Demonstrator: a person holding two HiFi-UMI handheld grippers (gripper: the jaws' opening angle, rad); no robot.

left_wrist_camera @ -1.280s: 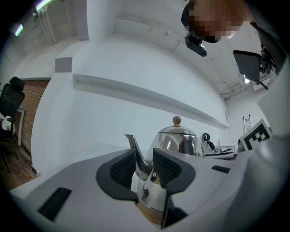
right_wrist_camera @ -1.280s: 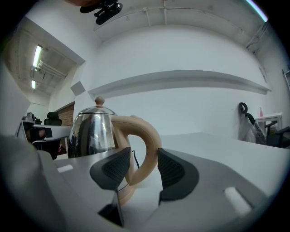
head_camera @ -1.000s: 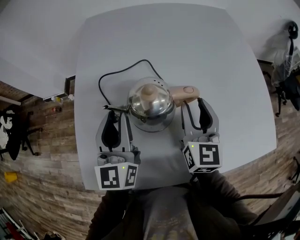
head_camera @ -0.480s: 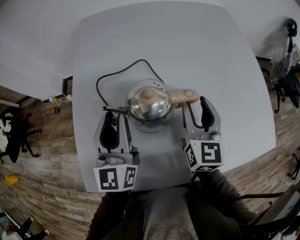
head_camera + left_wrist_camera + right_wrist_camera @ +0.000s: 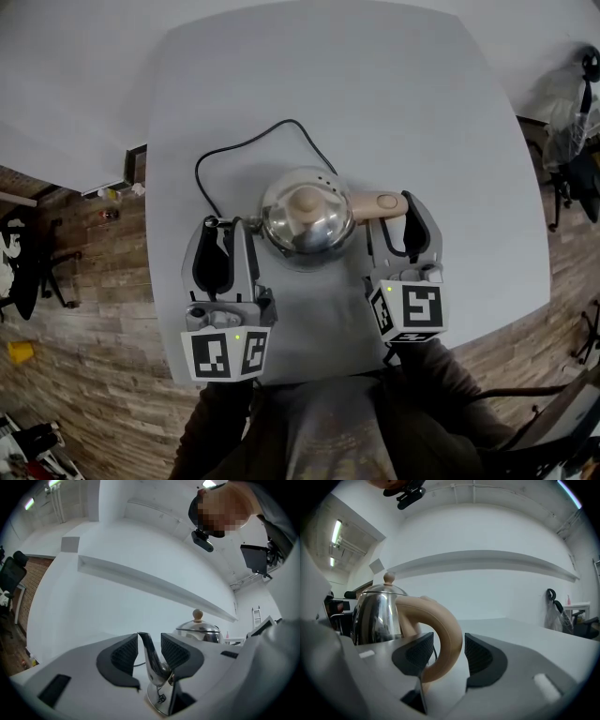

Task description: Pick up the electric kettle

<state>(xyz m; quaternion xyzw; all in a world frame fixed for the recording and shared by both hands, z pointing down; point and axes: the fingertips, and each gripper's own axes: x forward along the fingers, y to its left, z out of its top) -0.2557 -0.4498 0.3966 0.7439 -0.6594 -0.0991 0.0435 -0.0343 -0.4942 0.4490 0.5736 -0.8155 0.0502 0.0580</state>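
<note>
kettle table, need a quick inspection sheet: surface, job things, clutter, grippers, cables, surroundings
surface: pale table, bare apart from the items below
job's things: steel electric kettle standing upright on the table, tan handle on its right, spout on its left
clutter: nothing seen
grippers: left gripper open, jaws have just been opening, spout between them; right gripper open, jaws have just been opening, handle between them
cables: black cord loops over the table behind the kettle
surroundings: brick-pattern floor; an office chair at the left, more furniture at the right edge
</note>
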